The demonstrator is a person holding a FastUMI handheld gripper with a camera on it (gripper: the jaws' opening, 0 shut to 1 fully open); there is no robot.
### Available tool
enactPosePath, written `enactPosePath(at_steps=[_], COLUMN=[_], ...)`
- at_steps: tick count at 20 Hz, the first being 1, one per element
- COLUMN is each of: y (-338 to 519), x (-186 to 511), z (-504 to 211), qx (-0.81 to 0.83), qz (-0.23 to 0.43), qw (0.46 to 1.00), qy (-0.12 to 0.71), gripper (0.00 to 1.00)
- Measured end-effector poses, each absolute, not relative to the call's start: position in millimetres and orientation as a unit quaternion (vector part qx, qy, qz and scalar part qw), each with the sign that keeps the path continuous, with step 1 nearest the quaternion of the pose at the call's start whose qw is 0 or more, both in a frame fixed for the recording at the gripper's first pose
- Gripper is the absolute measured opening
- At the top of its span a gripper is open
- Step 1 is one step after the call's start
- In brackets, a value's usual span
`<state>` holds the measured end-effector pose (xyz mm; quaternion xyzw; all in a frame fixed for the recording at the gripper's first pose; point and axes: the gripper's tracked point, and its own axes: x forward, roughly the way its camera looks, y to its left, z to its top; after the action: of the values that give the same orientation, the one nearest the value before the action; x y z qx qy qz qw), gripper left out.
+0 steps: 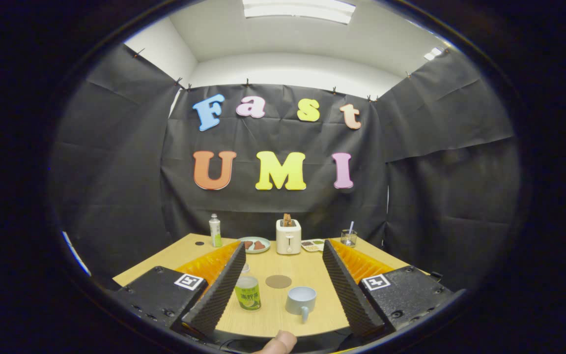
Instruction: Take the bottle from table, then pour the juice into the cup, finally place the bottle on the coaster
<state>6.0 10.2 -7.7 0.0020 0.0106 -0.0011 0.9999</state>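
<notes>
Your fingertip (279, 342) is showing nearest the camera, just behind the gripper (281, 253), whose fingers are standing wide apart and gripping nothing. Between them on the wooden table (307, 268), the juice bottle (247, 292) is standing upright close to the left finger, the grey cup (301, 300) is sitting to its right, and the round coaster (278, 281) is lying just beyond both. Far back, a toaster (288, 236) is standing between a plate (254, 244) and a glass (348, 238).
</notes>
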Motion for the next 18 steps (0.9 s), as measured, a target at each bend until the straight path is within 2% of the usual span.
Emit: enactPosePath(at_steps=[18], y=[43.6], x=[70.5], z=[-110.1], qx=[-0.005], qz=[0.011], qw=[0.998], qy=[0.059], gripper=[1.00])
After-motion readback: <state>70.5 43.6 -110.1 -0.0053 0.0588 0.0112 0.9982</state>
